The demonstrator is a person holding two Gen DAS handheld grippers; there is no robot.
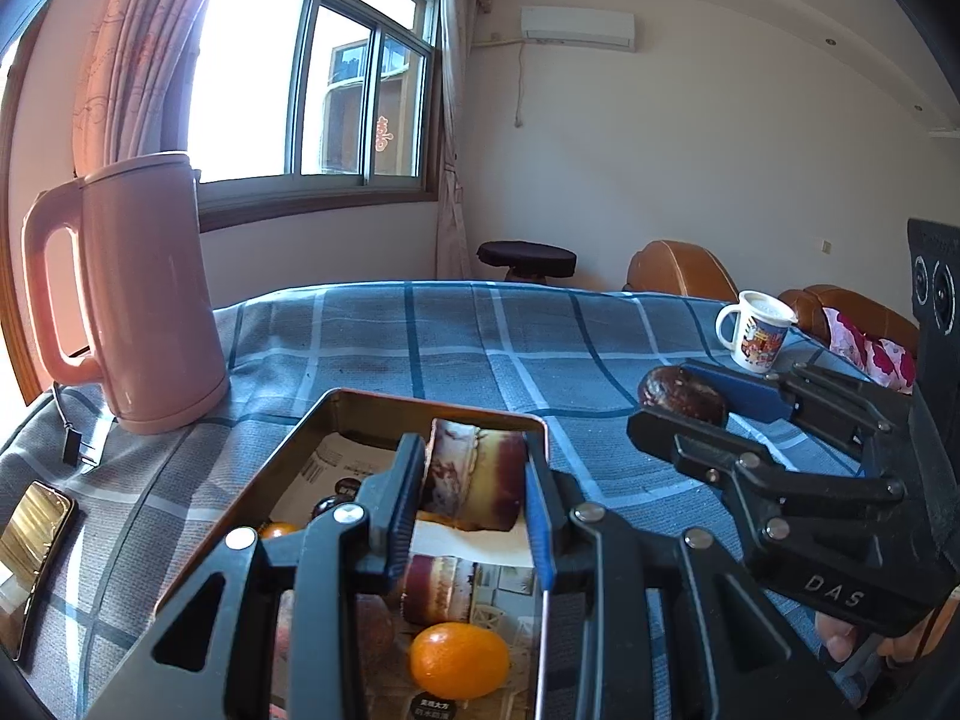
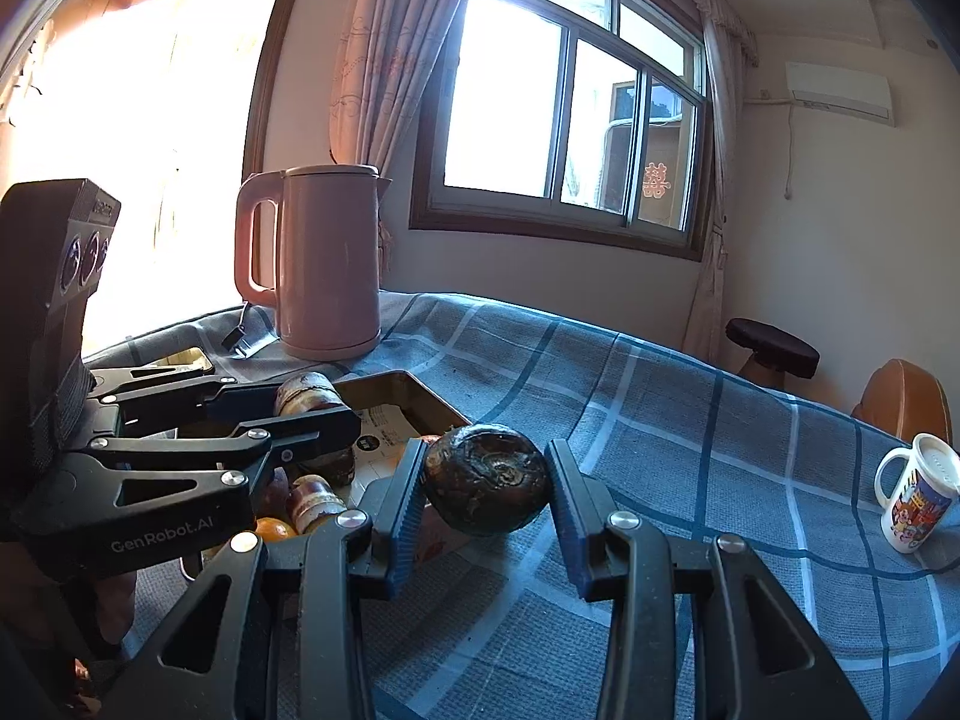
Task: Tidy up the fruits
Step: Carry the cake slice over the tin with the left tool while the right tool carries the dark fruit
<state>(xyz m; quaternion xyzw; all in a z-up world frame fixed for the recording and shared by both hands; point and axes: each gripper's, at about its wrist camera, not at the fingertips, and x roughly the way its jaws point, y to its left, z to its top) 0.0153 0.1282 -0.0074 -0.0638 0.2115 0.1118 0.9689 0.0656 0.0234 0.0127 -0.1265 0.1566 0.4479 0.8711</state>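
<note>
Left wrist: left gripper pinching a cane piece, jaws narrowed onto it, above the tray already holding an orange. Step judged: loading fruit into tray; next calls for lowering, then release.

Right wrist: right gripper clamped on a dark chestnut, jaws part-spread, just beside tray's near edge; needs carrying over the rim.

Each hand-held gripper had black linkage arms, silver rivets, blue ribbed finger pads and white lettering.
</note>
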